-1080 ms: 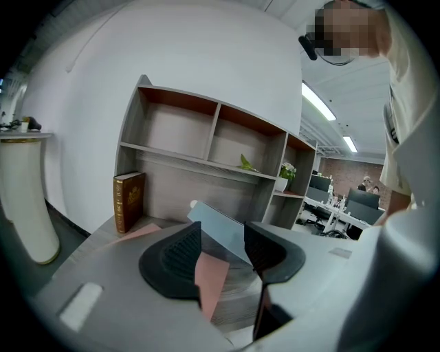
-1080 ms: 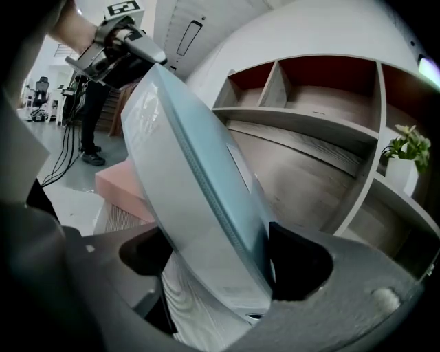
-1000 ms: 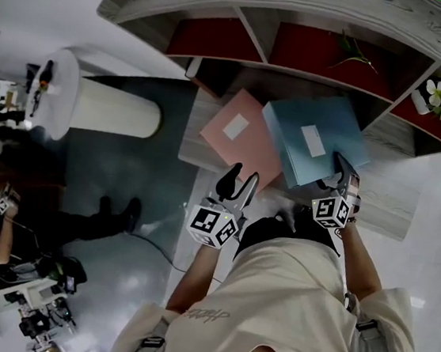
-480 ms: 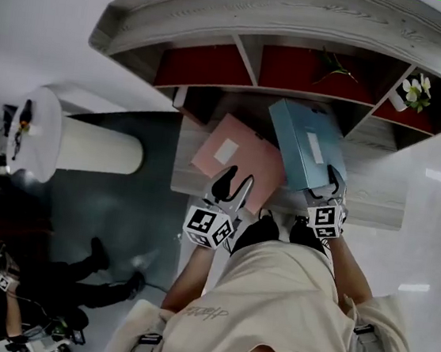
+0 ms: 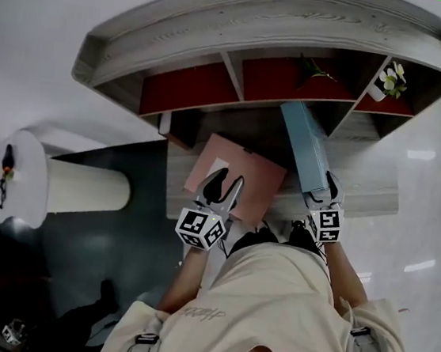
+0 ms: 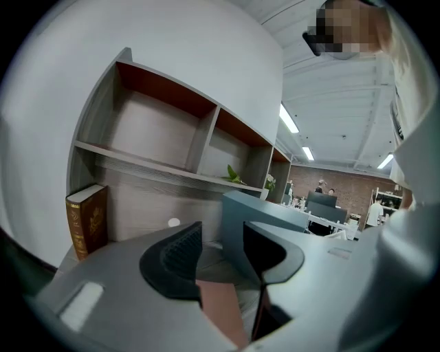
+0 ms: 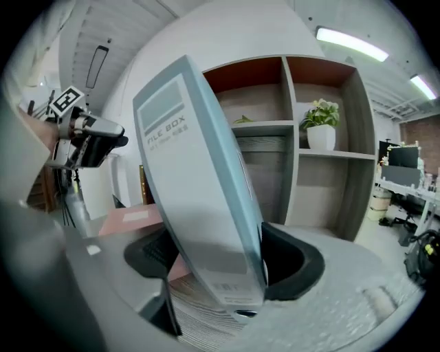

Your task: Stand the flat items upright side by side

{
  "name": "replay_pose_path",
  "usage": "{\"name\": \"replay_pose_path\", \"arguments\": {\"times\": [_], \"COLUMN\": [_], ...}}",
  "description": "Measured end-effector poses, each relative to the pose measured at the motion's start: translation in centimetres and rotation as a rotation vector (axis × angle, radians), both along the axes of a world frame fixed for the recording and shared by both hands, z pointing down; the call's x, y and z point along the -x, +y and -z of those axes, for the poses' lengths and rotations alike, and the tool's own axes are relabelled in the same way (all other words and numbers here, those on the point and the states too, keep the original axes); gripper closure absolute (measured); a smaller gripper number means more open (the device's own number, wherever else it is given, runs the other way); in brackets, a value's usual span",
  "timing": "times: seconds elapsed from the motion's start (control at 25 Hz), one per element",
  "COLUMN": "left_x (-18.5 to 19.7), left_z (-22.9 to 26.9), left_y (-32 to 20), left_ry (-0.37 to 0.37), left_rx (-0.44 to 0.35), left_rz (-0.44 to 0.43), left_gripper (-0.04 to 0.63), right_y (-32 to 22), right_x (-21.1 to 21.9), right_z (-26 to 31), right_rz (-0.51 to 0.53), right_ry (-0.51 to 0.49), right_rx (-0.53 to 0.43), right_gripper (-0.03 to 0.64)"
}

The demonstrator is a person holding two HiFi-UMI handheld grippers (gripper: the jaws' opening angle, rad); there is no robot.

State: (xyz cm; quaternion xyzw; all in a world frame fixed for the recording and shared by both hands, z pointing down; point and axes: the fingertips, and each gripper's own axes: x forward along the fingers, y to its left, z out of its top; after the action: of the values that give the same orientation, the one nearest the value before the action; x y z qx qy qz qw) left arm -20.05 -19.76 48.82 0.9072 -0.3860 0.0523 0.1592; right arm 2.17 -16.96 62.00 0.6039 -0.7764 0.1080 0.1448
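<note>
Blue file box [image 5: 303,151] tilted on edge between closing right gripper [image 5: 321,188] jaws.

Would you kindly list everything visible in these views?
blue file box: one, light blue, tipped nearly upright on the desk
pink file box: one, pink, flat on the desk, left of the blue one
book: one, brown, upright at the desk's left end
potted plant: one, white flowers and pot, right shelf compartment
leafy sprig: one, green, middle compartment
shelf unit: one, grey wood with red backs, above the desk
left gripper: one, black jaws apart, over the pink file box's near edge
right gripper: one, black jaws closing on the blue file box
</note>
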Motion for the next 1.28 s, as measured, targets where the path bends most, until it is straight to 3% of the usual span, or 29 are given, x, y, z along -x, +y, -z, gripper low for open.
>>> {"name": "replay_pose_path", "arguments": {"times": [0.32, 0.6, 0.96, 1.28], "left_x": [0.0, -1.2, -3.9, -6.0], "left_z": [0.1, 0.1, 1.3, 2.0], "left_y": [-0.9, -1.6, -2.3, -3.0], "left_ry": [0.023, 0.021, -0.019, -0.012], "left_rx": [0.002, 0.000, -0.024, -0.030], "left_rz": [-0.073, -0.070, -0.055, -0.024], "left_gripper": [0.394, 0.397, 0.399, 0.401], "right_y": [0.7, 1.0, 0.1, -1.8], "right_x": [-2.4, -4.4, -6.3, -7.3], "right_z": [0.2, 0.0, 0.1, 0.4], "right_rz": [-0.142, -0.178, -0.161, -0.237], "right_ry": [-0.127, -0.183, -0.176, -0.170], "right_rx": [0.001, 0.007, -0.003, -0.004], "right_gripper": [0.274, 0.290, 0.298, 0.301]}}
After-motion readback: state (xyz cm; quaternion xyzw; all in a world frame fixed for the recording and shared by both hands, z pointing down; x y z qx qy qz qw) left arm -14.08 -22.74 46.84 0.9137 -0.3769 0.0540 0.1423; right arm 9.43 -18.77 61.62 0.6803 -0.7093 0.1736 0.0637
